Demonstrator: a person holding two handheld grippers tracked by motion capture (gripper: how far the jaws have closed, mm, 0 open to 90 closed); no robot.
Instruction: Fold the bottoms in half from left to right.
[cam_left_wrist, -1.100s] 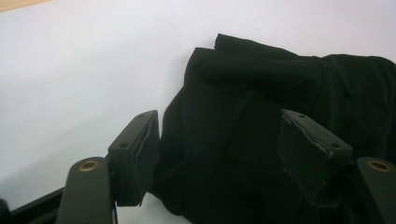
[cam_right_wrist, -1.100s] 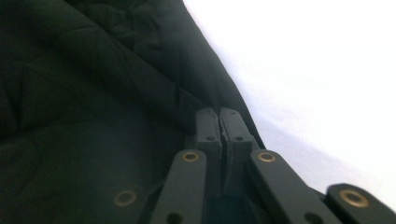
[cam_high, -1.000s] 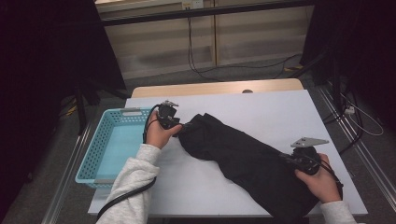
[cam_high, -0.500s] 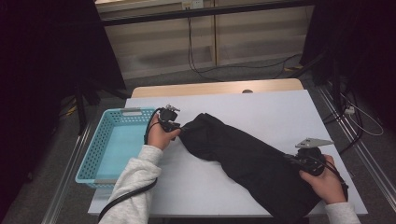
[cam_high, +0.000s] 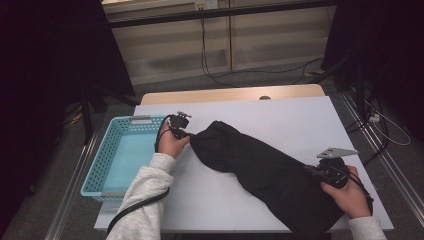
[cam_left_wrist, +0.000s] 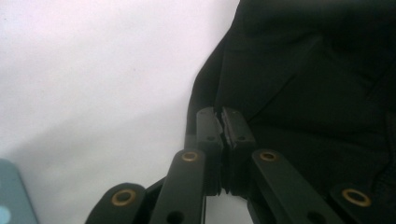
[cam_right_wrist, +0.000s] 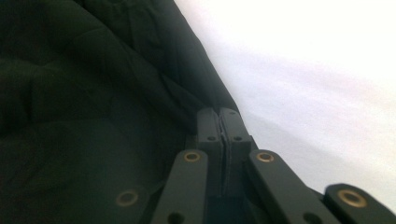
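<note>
A black garment (cam_high: 270, 170) lies slantwise across the white table (cam_high: 280, 115), from the middle left to the front right corner. My left gripper (cam_high: 189, 135) is at its upper left end. Its jaws have just been closing and now pinch the cloth's edge (cam_left_wrist: 303, 70) at the tips of the left gripper (cam_left_wrist: 220, 114). A hand holds my right gripper (cam_high: 312, 170) near the front right. In its own view the right gripper (cam_right_wrist: 218, 114) is shut on the garment's edge (cam_right_wrist: 93, 93), where dark cloth meets white table.
A light blue plastic basket (cam_high: 107, 150) stands at the table's left edge, beside the left hand; its corner (cam_left_wrist: 9, 186) appears in the left gripper view. Cables lie on the floor beyond the table, and dark curtains hang at both sides.
</note>
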